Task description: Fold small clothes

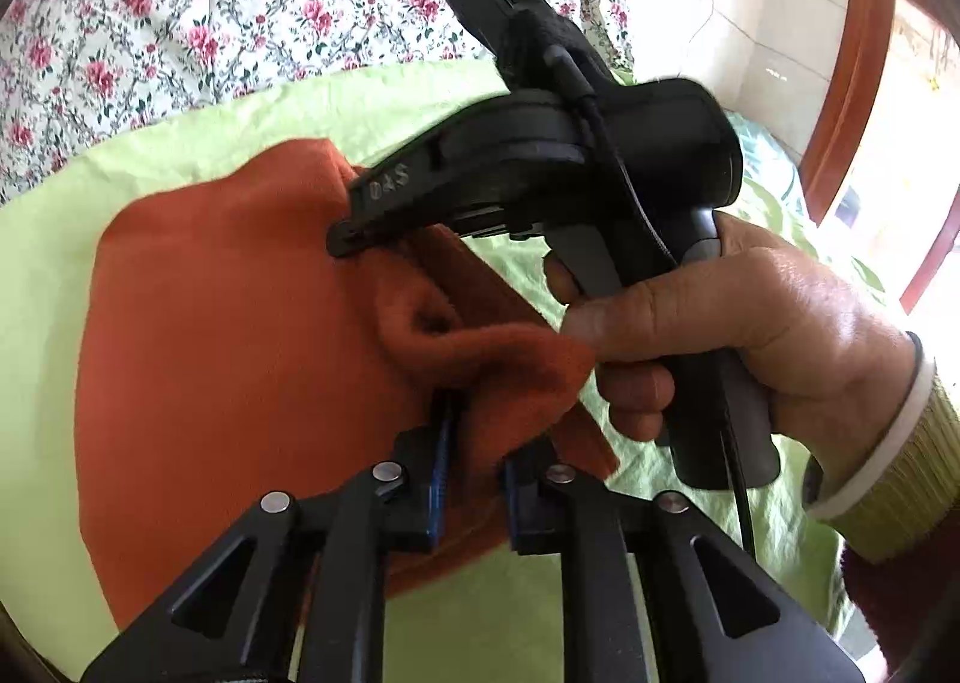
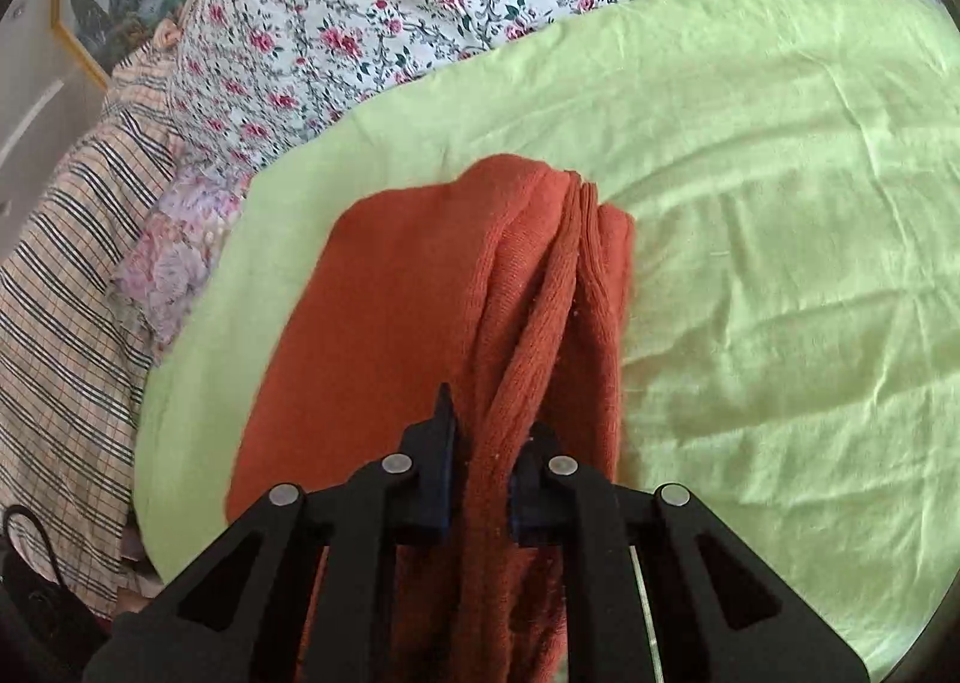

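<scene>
My left gripper (image 1: 471, 461) is clamped on a bunched fold of the orange knit (image 1: 228, 335); the cloth fills the gap between the blue pads and rises in a hump just above them, toward twelve o'clock. My right gripper (image 2: 480, 479) is likewise closed on the knit (image 2: 420, 275), pinching a ribbed edge that runs away from the jaws toward twelve o'clock in several stacked ridges.

Seen from the left wrist, the right gripper (image 1: 360, 227) reaches in from three o'clock and bites the cloth at about eleven o'clock from my own jaws, so both grips sit near each other on the same gathered edge. The hand (image 1: 720, 335) wraps its handle at three o'clock, with a ribbed yellow-green cuff (image 1: 888, 455) at four.

I judge this as mid-fold: one edge is gathered and held in both grippers, with the rest of the garment lying flat toward nine o'clock. The next move calls for carrying that edge across together, keeping both ends level so the layers land square, and releasing only once it rests flat.

Both tools tilt steeply down at the bed. The knit lies on a lime sheet (image 2: 750, 263), and a floral quilt (image 2: 372, 11) lies beyond at twelve o'clock. A checked cloth (image 2: 66, 287) is at nine in the right view.
</scene>
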{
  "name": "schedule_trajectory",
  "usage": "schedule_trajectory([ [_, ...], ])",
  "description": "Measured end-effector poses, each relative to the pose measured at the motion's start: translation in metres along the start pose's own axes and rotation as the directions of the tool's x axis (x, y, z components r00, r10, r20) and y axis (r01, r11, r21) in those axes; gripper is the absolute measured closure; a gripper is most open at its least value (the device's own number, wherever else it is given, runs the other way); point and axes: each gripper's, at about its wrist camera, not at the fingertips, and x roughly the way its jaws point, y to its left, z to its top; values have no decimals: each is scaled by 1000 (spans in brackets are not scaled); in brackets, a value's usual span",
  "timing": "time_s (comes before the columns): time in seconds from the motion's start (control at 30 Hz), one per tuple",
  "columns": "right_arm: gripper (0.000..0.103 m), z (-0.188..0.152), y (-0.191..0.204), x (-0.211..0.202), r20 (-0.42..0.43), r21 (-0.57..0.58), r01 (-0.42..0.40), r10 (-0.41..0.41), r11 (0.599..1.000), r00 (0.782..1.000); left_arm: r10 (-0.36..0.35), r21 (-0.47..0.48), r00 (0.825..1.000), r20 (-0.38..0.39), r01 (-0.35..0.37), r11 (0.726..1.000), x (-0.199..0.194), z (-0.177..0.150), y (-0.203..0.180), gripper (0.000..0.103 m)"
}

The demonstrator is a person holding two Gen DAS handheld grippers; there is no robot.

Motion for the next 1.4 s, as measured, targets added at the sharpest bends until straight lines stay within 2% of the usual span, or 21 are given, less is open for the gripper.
schedule_trajectory([
  [0.17,87,-11,-5,-8,13,0,38,-38,999,999,-33,-29,999,-14,32,999,-22,-10,17,74],
  [0.23,87,-15,-6,-17,34,7,50,-51,999,998,-43,-50,999,-9,42,998,-38,-15,27,74],
  [0.3,86,-20,-6,-26,51,11,81,-82,997,995,-21,-71,1000,-3,21,997,-51,-18,36,62],
  [0.37,81,-26,-6,-37,63,28,118,-120,993,991,0,-116,1000,11,1,993,-65,-22,57,43],
  [0.4,78,-28,-6,-42,63,42,137,-139,990,988,14,-146,1000,18,-11,989,-71,-23,68,39],
  [0.47,48,-33,-11,-52,76,88,114,-120,990,990,52,-213,998,20,-46,976,-76,-25,93,25],
  [0.53,33,-38,-16,-59,96,129,41,-54,991,994,67,-295,998,-8,-67,953,-67,-20,129,22],
  [0.57,33,-39,-17,-59,93,141,18,-32,990,995,58,-335,998,-29,-64,940,-60,-18,143,22],
  [0.63,33,-38,-18,-50,61,159,-9,0,987,998,-13,-420,998,-63,-15,908,-40,-14,173,22],
  [0.73,33,-36,-15,-32,15,163,-24,22,986,1000,-70,-502,991,-118,1,865,-9,-12,205,22],
  [0.8,33,-36,-13,-19,-18,166,-26,29,986,999,-122,-538,986,-110,44,842,6,-12,216,21],
  [0.83,33,-37,-14,-11,-31,183,-39,45,982,999,-129,-533,987,-98,57,844,8,-11,216,21],
  [0.9,45,-40,-14,-7,-28,197,-67,74,978,997,-129,-503,988,-83,70,862,14,-7,214,26],
  [0.93,55,-40,-14,-4,-36,201,-69,78,977,996,-146,-487,986,-76,91,869,18,-4,213,48],
  [0.97,64,-41,-13,-1,-43,211,-71,82,975,996,-144,-485,986,-81,88,870,19,-5,212,62],
  [1.03,71,-43,-9,1,-40,217,-86,97,972,994,-146,-480,987,-63,98,872,13,-3,213,77],
  [1.17,78,-44,13,-12,4,182,-86,87,979,996,-115,-456,993,-5,100,885,-31,-6,212,80],
  [1.33,79,-53,61,-13,27,116,-184,182,976,983,-32,-418,997,64,56,907,-108,-24,220,81],
  [1.4,79,-61,84,-6,29,90,-241,239,966,971,4,-410,997,75,27,912,-132,-36,225,81],
])
